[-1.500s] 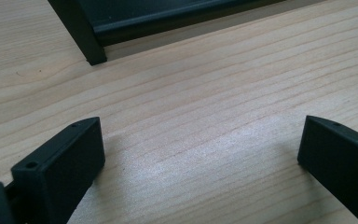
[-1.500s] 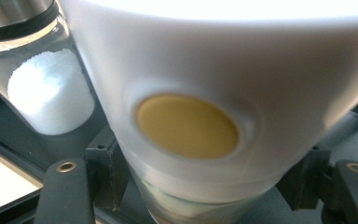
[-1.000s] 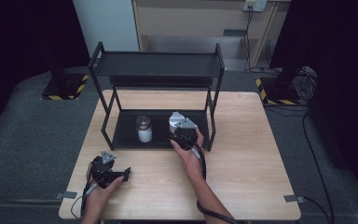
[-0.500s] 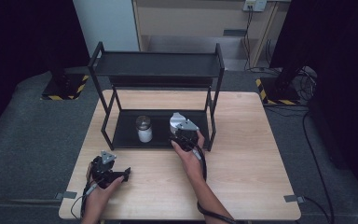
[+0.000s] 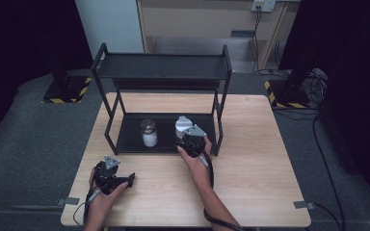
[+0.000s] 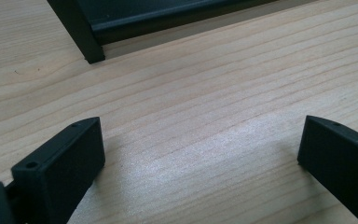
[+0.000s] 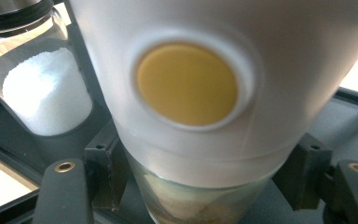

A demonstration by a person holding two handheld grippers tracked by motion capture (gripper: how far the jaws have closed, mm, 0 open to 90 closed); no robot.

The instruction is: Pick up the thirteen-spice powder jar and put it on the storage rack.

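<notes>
right tongs (image 7: 198, 186) easing off grinder (image 7: 205, 93) | left tongs (image 6: 200, 158) spread | wooden table (image 5: 250, 168), grey carpet (image 5: 33, 144)

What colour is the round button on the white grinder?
Yellow button on the grinder, best seen in the right gripper view.

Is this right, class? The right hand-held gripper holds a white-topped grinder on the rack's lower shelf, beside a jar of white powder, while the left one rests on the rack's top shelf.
Not quite. The left hand-held gripper rests on the wooden table in front of the rack, not on its top shelf, as the high view shows. The rest stands: the right hand-held gripper holds the grinder on the lower shelf beside the jar.
</notes>
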